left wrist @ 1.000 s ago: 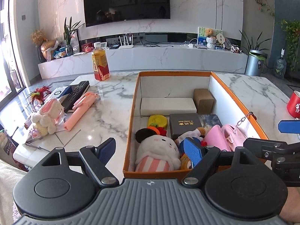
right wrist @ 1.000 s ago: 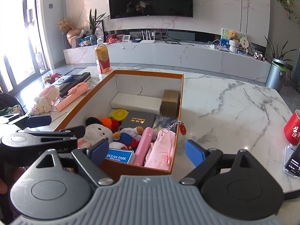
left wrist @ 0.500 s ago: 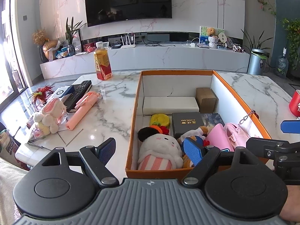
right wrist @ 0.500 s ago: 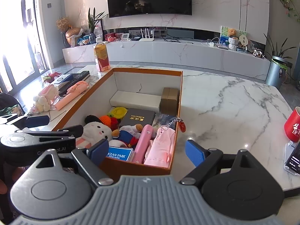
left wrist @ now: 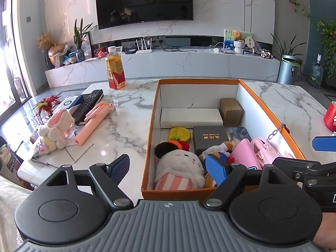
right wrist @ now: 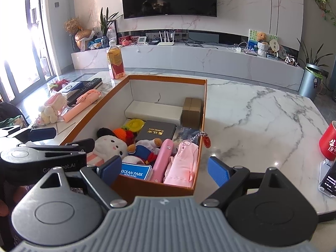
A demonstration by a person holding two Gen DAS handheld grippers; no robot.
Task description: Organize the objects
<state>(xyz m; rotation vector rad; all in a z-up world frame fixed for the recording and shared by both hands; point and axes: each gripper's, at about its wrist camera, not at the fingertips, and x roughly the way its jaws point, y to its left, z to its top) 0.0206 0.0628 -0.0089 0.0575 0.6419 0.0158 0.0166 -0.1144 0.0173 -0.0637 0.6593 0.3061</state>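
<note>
With both tools held at the near end of the orange box (left wrist: 273, 113), I keep my left hand-held gripper (left wrist: 168, 168) spread wide and empty, one finger over the counter (left wrist: 126, 121), the other over the box's near end. My right hand-held gripper (right wrist: 166, 171) is likewise spread and holds nothing, straddling the box's near right corner. Inside the box lie a white plush toy (left wrist: 180, 168), a dark book (left wrist: 210, 138) and a pink pouch (right wrist: 184, 161). Left of the box, a pink selfie stick (left wrist: 92, 124) and a bunny plush (left wrist: 55, 129) rest on the counter, well apart from both tools

marble table (left wrist: 130, 126), orange box (left wrist: 149, 138), bottle (left wrist: 115, 71)
</note>
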